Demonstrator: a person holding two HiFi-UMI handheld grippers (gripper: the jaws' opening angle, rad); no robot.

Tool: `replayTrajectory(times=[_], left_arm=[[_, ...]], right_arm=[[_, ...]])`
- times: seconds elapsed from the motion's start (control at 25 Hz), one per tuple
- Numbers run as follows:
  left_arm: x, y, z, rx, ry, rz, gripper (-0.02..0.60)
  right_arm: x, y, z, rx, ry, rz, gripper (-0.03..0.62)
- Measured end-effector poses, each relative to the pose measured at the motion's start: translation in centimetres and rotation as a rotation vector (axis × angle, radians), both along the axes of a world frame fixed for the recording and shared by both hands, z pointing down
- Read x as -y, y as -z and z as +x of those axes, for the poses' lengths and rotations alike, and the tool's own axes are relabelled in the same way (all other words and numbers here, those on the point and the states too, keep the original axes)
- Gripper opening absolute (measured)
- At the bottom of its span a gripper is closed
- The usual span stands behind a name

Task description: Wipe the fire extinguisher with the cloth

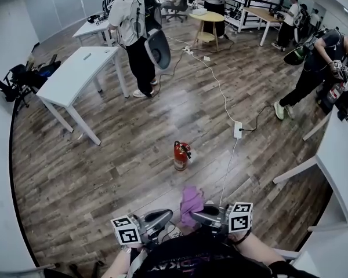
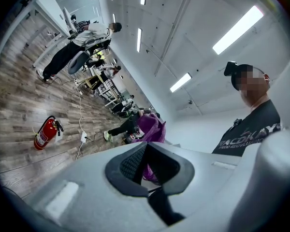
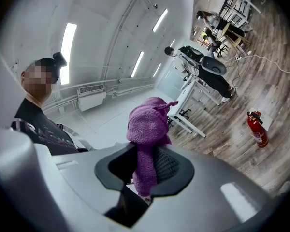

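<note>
A red fire extinguisher (image 1: 181,156) stands upright on the wooden floor ahead of me; it also shows in the left gripper view as the extinguisher (image 2: 45,133) and in the right gripper view (image 3: 257,128). My right gripper (image 1: 201,214) (image 3: 146,170) is shut on a purple cloth (image 1: 191,202) (image 3: 147,129), which bunches up above its jaws. Close beside it, my left gripper (image 1: 162,216) (image 2: 144,166) is shut with nothing in it; the cloth (image 2: 152,128) shows just beyond its jaws. Both grippers are held low and near my body, well short of the extinguisher.
A white power strip (image 1: 238,130) with its cable lies on the floor right of the extinguisher. White tables (image 1: 75,74) stand at the left and a table (image 1: 342,155) at the right. A person with a chair (image 1: 140,33) stands behind, others work further back.
</note>
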State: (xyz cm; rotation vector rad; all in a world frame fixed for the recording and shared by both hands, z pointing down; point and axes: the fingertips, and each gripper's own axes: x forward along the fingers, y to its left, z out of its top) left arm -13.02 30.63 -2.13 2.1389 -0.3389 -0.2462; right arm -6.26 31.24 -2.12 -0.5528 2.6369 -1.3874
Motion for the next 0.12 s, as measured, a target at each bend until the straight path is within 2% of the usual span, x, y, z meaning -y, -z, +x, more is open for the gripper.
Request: replayTrajectory(times=[0.12], left_arm=[[0.03,-0.36,-0.15,-0.012,0.006,-0.012,-0.003]], right_arm=[[0.04,-0.25,-0.33,-0.008,0.005,-0.001,0.084]])
